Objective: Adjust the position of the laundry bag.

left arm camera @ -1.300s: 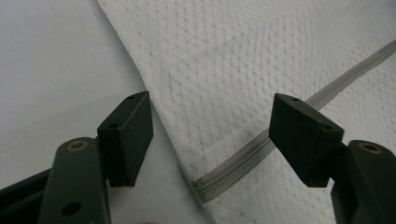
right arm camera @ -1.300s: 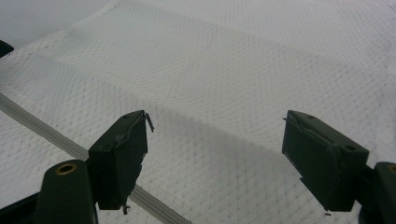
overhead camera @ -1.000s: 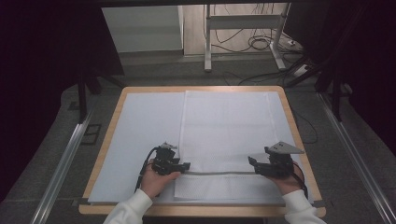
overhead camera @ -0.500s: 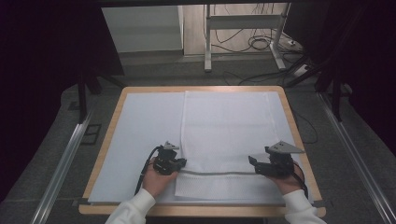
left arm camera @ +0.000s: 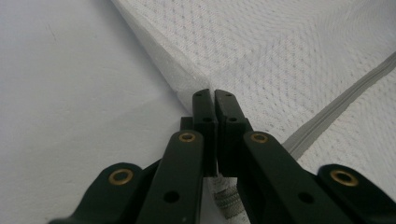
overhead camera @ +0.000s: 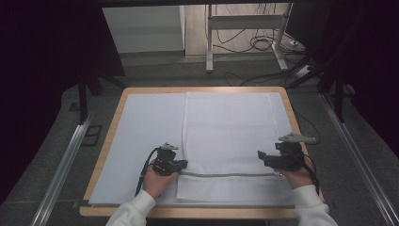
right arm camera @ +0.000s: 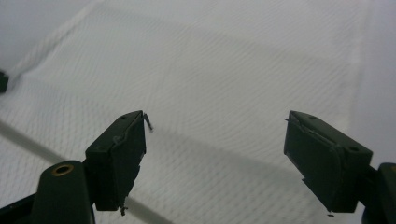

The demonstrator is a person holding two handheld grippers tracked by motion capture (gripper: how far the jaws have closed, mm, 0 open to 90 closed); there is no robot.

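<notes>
A white mesh cloth (overhead camera: 230, 127) with a grey zipper line (overhead camera: 226, 174) across its near end lies flat on the table. My left gripper (overhead camera: 181, 164) sits at the cloth's left edge, just above the zipper. In the left gripper view its jaws (left arm camera: 214, 95) are shut together on that folded edge of the cloth (left arm camera: 289, 51), with the zipper (left arm camera: 336, 109) running off to the right. My right gripper (overhead camera: 261, 156) hovers at the cloth's right side. Its jaws (right arm camera: 217, 126) stand wide open above the mesh (right arm camera: 224, 60), and nothing is between them.
A pale blue mat (overhead camera: 141, 127) covers the wooden table (overhead camera: 117, 108). Metal rails (overhead camera: 66, 160) run along both sides of the table. A desk frame and loose cables (overhead camera: 263, 44) stand on the floor beyond the far edge.
The right gripper has lifted a little off the cloth. The left hand has stayed in place at the cloth's left edge.
</notes>
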